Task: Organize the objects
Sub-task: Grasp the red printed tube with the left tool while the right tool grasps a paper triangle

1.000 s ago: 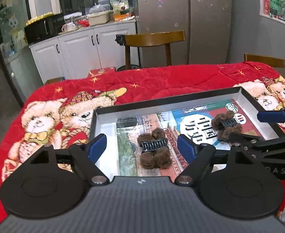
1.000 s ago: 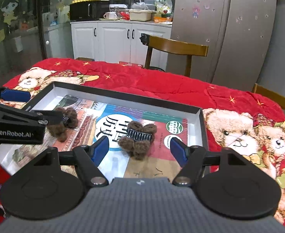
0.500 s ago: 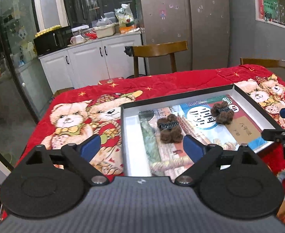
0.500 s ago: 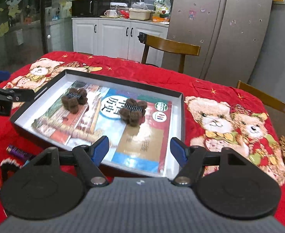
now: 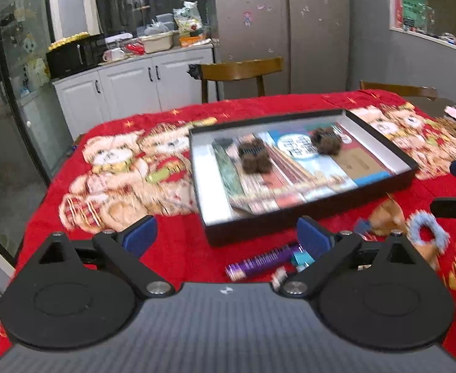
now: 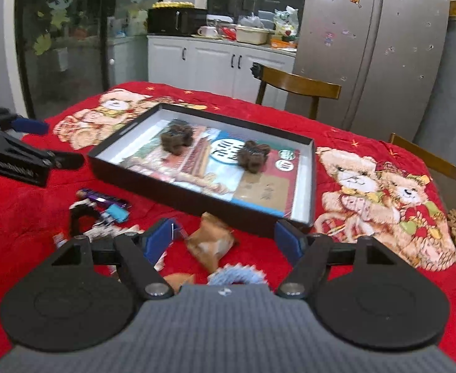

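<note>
Blue-padded jaws of the left gripper (image 5: 226,237) and right gripper (image 6: 225,242) stand spread wide, holding nothing, above a red bear-print tablecloth (image 5: 119,168). Just ahead of them lie a purple tube (image 5: 260,262), a tan wrapped item (image 6: 211,244) and a pale blue scrunchie (image 5: 427,233). Beyond sits a black tray (image 6: 197,200) lined with printed paper, two brown fuzzy hair clips (image 6: 176,140) (image 6: 254,157) resting apart inside.
</note>
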`<state>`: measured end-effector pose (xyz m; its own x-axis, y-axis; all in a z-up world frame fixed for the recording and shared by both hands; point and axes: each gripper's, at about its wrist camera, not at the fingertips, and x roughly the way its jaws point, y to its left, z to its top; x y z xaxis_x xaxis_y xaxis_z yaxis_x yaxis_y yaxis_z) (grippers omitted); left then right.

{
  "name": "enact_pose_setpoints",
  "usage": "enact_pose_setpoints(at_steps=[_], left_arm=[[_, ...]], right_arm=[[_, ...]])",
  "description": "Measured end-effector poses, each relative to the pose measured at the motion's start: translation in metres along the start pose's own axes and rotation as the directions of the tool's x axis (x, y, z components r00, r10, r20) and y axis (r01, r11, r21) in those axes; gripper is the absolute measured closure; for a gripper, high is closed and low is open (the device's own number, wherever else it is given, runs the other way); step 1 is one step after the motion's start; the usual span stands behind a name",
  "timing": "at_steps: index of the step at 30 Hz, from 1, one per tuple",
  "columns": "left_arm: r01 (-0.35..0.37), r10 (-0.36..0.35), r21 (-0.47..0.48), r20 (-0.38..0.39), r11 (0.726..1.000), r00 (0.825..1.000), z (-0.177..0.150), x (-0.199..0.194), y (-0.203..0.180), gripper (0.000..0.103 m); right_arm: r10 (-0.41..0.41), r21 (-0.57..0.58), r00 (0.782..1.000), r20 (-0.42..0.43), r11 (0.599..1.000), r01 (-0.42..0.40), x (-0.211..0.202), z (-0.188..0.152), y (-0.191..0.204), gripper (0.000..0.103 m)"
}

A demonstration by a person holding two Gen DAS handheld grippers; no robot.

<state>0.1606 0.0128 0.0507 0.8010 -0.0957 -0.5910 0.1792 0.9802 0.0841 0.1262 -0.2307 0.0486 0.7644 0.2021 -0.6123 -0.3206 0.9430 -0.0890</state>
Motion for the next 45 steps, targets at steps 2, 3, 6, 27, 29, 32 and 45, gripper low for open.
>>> enact_pose_setpoints(at_steps=[2,3,6,27,29,32,45], left_arm=[[0.015,-0.014,0.021,-0.009,1.000,1.000,-0.011,-0.003,-0.005,0.005],[0.022,-0.022,0.037,-0.011,0.999,1.000,-0.016,-0.006,-0.009,0.005],[0.037,-0.037,0.096,-0.010,0.995,0.999,-0.035,-0.015,-0.020,0.004],[0.178,-0.167,0.128,-0.099,0.976,0.981,-0.083,-0.004,-0.053,0.004],[0.182,-0.171,0.117,-0.101,0.976,0.980,-0.083,0.001,-0.053,0.004],[0.183,-0.171,0.106,-0.108,0.977,0.979,-0.083,0.008,-0.053,0.004],[0.200,-0.193,0.072,-0.101,0.977,0.976,-0.082,0.018,-0.049,0.004]], right_arm=[[-0.005,-0.019,1.000,0.009,1.000,0.005,-0.006,-0.008,0.006,0.021],[-0.012,-0.033,1.000,0.016,0.999,0.013,-0.009,-0.011,0.010,0.021],[-0.025,-0.056,0.999,0.035,0.998,0.027,-0.017,-0.023,0.018,0.021],[0.006,-0.071,0.998,0.063,0.997,-0.002,-0.006,-0.070,0.043,0.021],[0.005,-0.063,0.998,0.059,0.998,-0.001,-0.003,-0.071,0.042,0.021],[0.009,-0.048,0.998,0.054,0.999,-0.006,0.001,-0.071,0.039,0.022],[0.023,-0.053,0.999,0.028,0.998,-0.022,0.019,-0.071,0.041,0.041]])
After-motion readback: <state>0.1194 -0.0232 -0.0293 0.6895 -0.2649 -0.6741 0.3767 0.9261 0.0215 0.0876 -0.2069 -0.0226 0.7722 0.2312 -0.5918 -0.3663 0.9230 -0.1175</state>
